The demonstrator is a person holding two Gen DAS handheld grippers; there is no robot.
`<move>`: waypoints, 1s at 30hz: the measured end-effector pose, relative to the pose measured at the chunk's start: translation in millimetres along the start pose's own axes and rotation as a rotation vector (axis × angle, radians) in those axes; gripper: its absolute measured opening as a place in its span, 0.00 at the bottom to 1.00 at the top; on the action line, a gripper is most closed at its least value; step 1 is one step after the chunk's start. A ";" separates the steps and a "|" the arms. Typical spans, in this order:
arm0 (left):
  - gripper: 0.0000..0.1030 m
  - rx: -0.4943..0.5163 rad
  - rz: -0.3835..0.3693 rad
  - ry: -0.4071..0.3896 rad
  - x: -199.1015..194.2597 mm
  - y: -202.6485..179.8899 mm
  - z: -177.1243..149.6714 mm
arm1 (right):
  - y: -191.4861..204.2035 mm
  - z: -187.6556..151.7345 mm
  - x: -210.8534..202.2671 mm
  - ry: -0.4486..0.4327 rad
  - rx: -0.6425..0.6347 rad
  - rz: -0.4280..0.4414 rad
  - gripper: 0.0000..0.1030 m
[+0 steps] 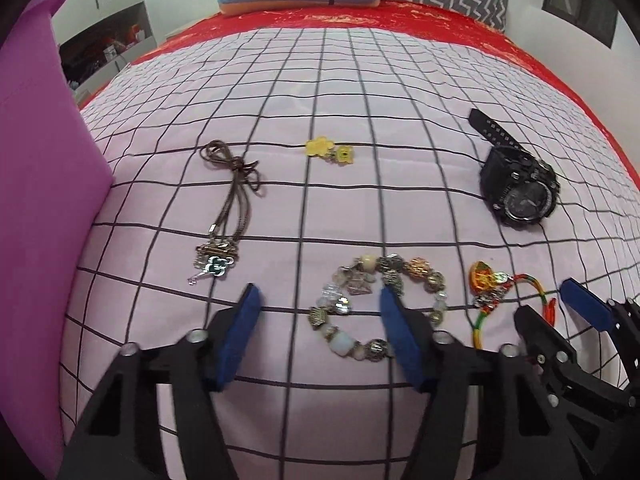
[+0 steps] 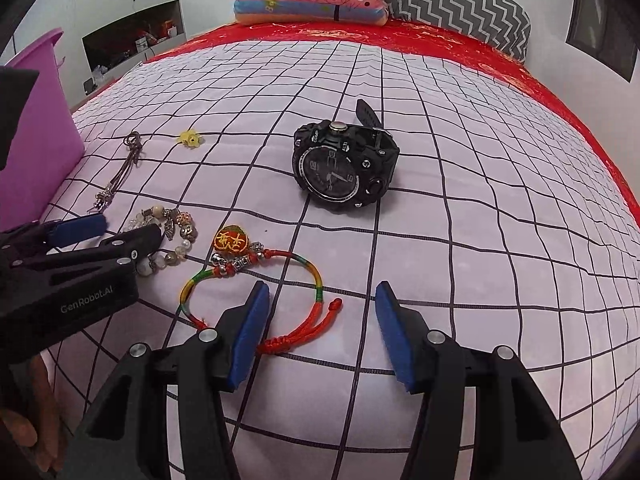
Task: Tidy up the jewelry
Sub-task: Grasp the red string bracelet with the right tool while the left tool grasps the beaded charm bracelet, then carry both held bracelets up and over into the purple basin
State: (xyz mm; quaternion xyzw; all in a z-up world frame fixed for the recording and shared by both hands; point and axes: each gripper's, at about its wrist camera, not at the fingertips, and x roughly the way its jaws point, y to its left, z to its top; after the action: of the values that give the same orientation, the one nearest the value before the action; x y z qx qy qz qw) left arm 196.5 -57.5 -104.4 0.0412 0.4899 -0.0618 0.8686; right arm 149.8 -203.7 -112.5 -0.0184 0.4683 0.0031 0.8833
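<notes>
Left tongs (image 1: 320,320) were released, straddling the beaded bracelet (image 1: 380,304) on the bed (image 1: 360,120). Right tongs (image 2: 320,320) were also released, gripping nothing; the woven cord bracelet (image 2: 256,276) lay just ahead-left of them, the black watch (image 2: 344,168) farther ahead. Cord necklace (image 1: 228,216) and yellow charm (image 1: 330,151) sat beyond the left tongs. Nothing looked sorted yet. Purple bin (image 1: 44,200) stood far left; plenty of open bedspread remained ahead and right.
</notes>
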 end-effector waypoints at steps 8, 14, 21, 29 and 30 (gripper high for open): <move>0.15 -0.004 -0.055 0.026 -0.9 -8.6 2.6 | 4.8 1.0 1.7 0.009 -0.012 0.037 0.04; 0.15 -0.040 -0.119 0.049 -6.6 1.2 3.1 | -8.4 2.9 -4.3 0.006 0.075 0.118 0.04; 0.14 -0.037 -0.165 0.033 -29.6 0.5 -6.2 | -5.1 -1.1 -28.6 -0.036 0.082 0.132 0.04; 0.14 -0.035 -0.197 -0.007 -66.1 4.5 -10.4 | 0.9 -4.6 -62.3 -0.064 0.070 0.135 0.04; 0.14 -0.036 -0.199 -0.009 -70.5 5.2 -11.4 | 2.4 -4.6 -67.7 -0.068 0.066 0.134 0.04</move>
State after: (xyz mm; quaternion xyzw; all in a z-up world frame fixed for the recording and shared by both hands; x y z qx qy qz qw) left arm 151.5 -46.1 -49.9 -0.0235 0.4886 -0.1393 0.8610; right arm 108.0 -200.7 -59.2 0.0422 0.4380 0.0475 0.8967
